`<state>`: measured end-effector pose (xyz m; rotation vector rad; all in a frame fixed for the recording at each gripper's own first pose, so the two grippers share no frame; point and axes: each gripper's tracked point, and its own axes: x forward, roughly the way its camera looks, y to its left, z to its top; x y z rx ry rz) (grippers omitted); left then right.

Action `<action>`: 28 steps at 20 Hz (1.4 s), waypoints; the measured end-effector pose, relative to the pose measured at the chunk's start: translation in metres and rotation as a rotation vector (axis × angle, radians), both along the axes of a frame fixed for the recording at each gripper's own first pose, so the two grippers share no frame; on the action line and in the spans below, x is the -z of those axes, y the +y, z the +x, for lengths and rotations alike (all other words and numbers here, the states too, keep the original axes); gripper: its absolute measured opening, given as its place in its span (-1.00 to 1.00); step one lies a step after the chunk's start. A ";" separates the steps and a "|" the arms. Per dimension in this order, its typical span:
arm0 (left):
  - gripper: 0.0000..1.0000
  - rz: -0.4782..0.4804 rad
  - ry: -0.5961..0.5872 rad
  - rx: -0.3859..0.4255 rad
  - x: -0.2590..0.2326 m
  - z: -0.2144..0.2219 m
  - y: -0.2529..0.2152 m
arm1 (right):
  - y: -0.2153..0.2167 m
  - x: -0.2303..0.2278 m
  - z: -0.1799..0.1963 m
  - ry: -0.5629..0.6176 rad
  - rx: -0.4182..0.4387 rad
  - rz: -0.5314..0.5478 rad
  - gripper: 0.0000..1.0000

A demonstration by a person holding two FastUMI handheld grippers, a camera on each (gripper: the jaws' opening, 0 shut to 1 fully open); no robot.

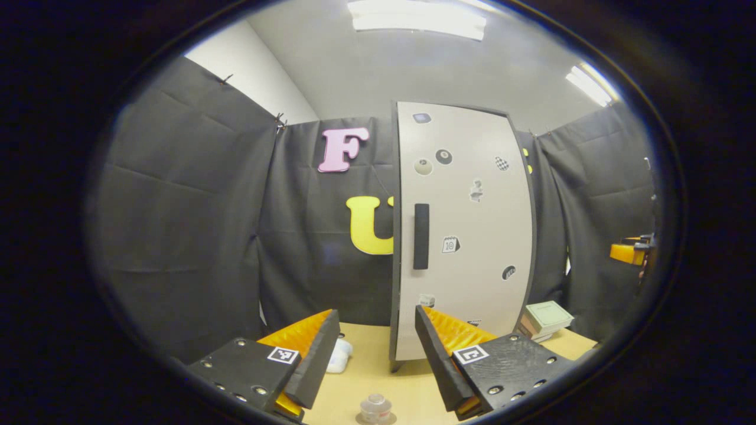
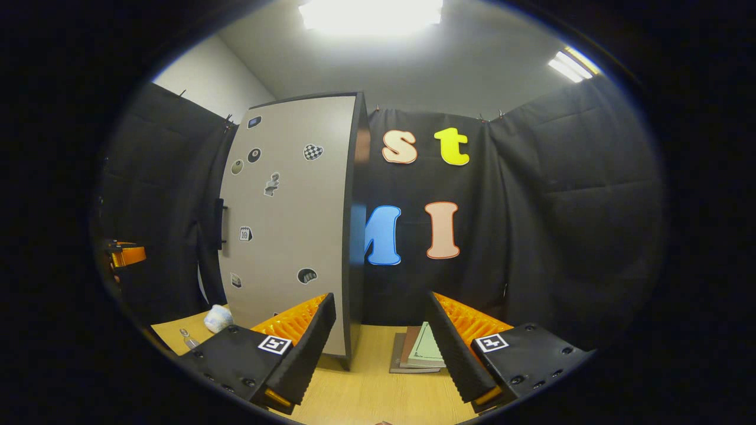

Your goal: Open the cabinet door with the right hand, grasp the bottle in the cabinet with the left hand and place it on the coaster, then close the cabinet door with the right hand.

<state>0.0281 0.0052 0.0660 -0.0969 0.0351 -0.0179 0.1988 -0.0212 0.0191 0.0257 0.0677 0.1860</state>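
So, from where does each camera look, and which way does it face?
Left gripper view: rides on the left hand-held gripper, facing the closed cabinet door and its handle; its own two fingers show at the bottom, open, over the table, with a bottle below.
Right gripper view: rides on the right hand-held gripper, facing the cabinet's right edge and a stack of books; its own fingers show at the bottom, open.
Shared: the cabinet door, the books, the table.

The tall pale cabinet stood on the far table with its sticker-dotted door closed, while a clear bottle sat upright on a coaster nearby.
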 end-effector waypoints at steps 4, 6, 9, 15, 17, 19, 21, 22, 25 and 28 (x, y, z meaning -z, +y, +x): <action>0.55 0.015 0.017 -0.028 0.002 -0.017 -0.011 | -0.021 0.019 -0.017 0.019 -0.028 -0.010 0.94; 0.58 0.017 0.016 -0.013 0.001 -0.025 -0.019 | -0.027 0.023 -0.027 0.035 -0.028 0.008 0.94; 0.55 0.043 0.009 -0.005 -0.002 -0.032 -0.014 | -0.034 0.015 -0.043 0.022 -0.013 0.036 0.94; 0.55 0.068 0.002 0.001 -0.007 -0.051 0.014 | -0.028 0.001 -0.067 0.003 0.023 0.028 0.94; 0.55 0.067 0.003 0.005 -0.005 -0.057 0.023 | -0.023 -0.004 -0.076 -0.003 0.028 0.025 0.94; 0.55 0.071 0.003 0.004 -0.004 -0.062 0.032 | -0.015 -0.009 -0.083 -0.013 0.022 0.023 0.94; 0.55 0.072 0.000 0.002 -0.005 -0.067 0.037 | -0.012 -0.012 -0.089 -0.019 0.025 0.013 0.94; 0.55 0.070 -0.001 0.003 -0.005 -0.069 0.039 | -0.009 -0.014 -0.092 -0.024 0.025 0.013 0.94; 0.55 0.070 -0.007 0.003 -0.007 -0.075 0.046 | -0.005 -0.019 -0.100 -0.030 0.028 0.012 0.94; 0.55 0.066 -0.012 0.007 -0.010 -0.078 0.050 | -0.004 -0.022 -0.105 -0.033 0.039 0.007 0.94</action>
